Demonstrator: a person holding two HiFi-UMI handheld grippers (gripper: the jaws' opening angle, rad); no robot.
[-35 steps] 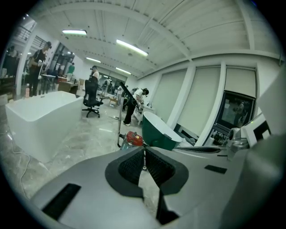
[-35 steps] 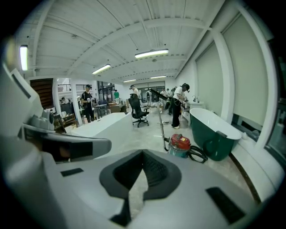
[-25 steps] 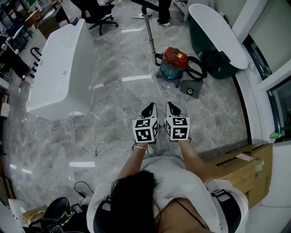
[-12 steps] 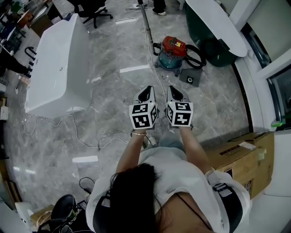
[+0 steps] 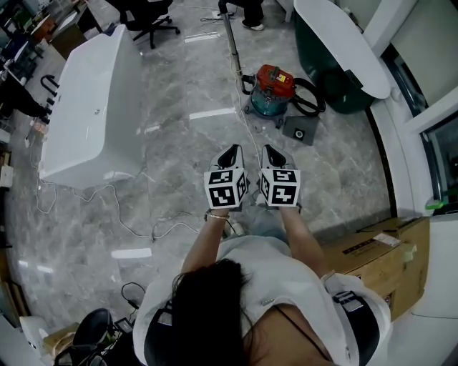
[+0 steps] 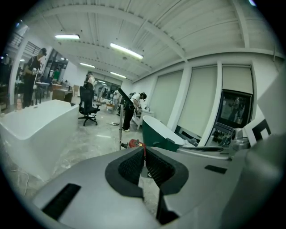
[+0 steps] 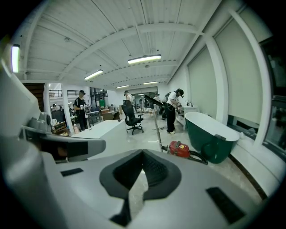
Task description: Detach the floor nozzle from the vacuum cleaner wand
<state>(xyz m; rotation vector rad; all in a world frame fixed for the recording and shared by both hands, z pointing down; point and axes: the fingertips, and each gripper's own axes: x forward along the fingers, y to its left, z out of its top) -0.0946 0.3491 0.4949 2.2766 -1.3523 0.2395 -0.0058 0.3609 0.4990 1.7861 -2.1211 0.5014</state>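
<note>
A red and teal canister vacuum (image 5: 275, 89) stands on the marble floor, with a black hose (image 5: 309, 99) looped to its right. Its thin metal wand (image 5: 233, 44) rises from beside the canister toward a person at the far end. I cannot make out the floor nozzle. My left gripper (image 5: 230, 152) and right gripper (image 5: 274, 152) hover side by side, well short of the vacuum, both shut and empty. The vacuum (image 6: 134, 143) and wand (image 6: 121, 129) show past the closed jaws in the left gripper view. Over the right gripper's closed jaws the vacuum (image 7: 179, 149) and wand (image 7: 157, 127) show too.
A dark flat square part (image 5: 300, 131) lies right of the vacuum. A white bathtub (image 5: 89, 107) stands at left, a green bathtub (image 5: 336, 50) at back right, a cardboard box (image 5: 379, 254) at right. Cables (image 5: 129, 218) trail on the floor. An office chair (image 5: 152, 14) stands far back.
Both grippers, still shut and side by side, have edged forward toward the vacuum as the person steps closer.
</note>
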